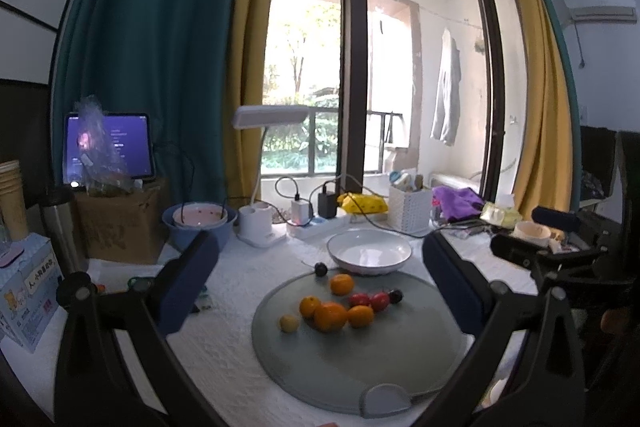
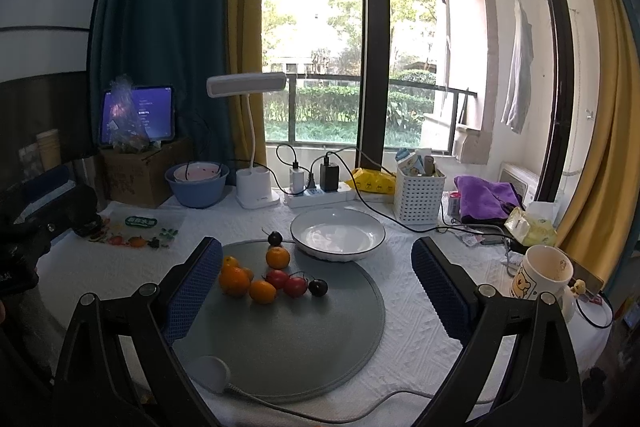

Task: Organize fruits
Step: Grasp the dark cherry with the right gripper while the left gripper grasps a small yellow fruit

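Observation:
Fruit lies loose on a round grey mat (image 1: 352,367) (image 2: 288,347): several oranges (image 1: 330,315) (image 2: 234,281), two red tomatoes (image 1: 379,301) (image 2: 295,286), two dark cherries (image 1: 396,295) (image 2: 318,287) and one small yellow fruit (image 1: 289,323). An empty white bowl (image 1: 400,259) (image 2: 304,219) stands just behind the mat. My left gripper (image 1: 320,247) hovers open above the mat's near side, holding nothing. The right gripper (image 2: 316,247) is open too, with the fruit in front of its left finger (image 2: 192,291).
Along the window stand a blue basin (image 2: 196,189), a white desk lamp (image 2: 256,195), a power strip with chargers (image 2: 316,193) and a white basket (image 2: 418,193). A bear mug (image 2: 540,277) is at the right, a cardboard box (image 1: 120,227) at the left. A white cable (image 2: 360,407) crosses the near edge.

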Tool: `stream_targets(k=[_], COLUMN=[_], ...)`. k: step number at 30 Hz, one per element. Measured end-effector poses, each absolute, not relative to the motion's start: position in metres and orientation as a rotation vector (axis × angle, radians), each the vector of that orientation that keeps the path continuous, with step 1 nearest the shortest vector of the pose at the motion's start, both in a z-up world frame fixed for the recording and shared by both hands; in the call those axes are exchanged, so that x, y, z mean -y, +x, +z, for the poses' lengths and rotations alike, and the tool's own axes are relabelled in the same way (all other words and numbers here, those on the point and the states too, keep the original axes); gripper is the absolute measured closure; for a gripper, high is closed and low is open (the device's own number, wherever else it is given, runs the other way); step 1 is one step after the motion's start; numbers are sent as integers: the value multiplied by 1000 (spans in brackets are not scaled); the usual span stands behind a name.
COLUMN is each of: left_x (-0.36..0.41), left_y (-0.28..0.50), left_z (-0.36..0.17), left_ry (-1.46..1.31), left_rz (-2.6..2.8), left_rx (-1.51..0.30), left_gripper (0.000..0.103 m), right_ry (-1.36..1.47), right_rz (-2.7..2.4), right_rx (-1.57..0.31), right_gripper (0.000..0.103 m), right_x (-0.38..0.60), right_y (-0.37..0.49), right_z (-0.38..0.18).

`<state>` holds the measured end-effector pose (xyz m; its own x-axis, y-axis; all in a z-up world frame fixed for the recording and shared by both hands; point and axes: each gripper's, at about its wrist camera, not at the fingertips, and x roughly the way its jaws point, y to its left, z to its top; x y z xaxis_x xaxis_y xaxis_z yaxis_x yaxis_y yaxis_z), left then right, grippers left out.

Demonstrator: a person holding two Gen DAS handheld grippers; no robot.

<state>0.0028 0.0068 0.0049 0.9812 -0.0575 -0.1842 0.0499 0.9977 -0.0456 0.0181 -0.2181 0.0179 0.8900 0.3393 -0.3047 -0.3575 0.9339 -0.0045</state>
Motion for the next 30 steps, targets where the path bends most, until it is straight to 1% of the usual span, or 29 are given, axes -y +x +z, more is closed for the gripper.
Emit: stream_targets(k=[7, 21, 24, 26, 27, 28, 29, 30], left_x=[-7, -18, -20, -22, -23, -25, -26, -27], left_y=[44, 128, 140, 146, 150, 153, 156, 159], left_z=[-13, -72, -86, -96, -102, -107, -113, -116], left_ry=[-25, -30, -34, -41, -43, -44, -46, -50], left_rz=[-58, -33, -25, -20, -18, -14, -10, -7], left_rx=[-276, -537, -593, -634, -657, -675, -696, -713], left_gripper=[0, 1, 3, 9, 9, 11, 16, 18], right_ry=[-74, -42, -51, -60, -67, -73, -77, -77], right_rz=[363, 388, 395, 401, 409, 422, 434, 444], right_rx=[-363, -544, -587, -629, -649, -666, -686, -709], right_gripper=[6, 7, 15, 22, 24, 31, 37, 39], right_x=[215, 211, 208, 204, 202, 199, 197, 196], right_y=[54, 133, 149, 161, 165, 168, 173, 178], right_z=[6, -40, -53, -64, -69, -74, -80, -85])
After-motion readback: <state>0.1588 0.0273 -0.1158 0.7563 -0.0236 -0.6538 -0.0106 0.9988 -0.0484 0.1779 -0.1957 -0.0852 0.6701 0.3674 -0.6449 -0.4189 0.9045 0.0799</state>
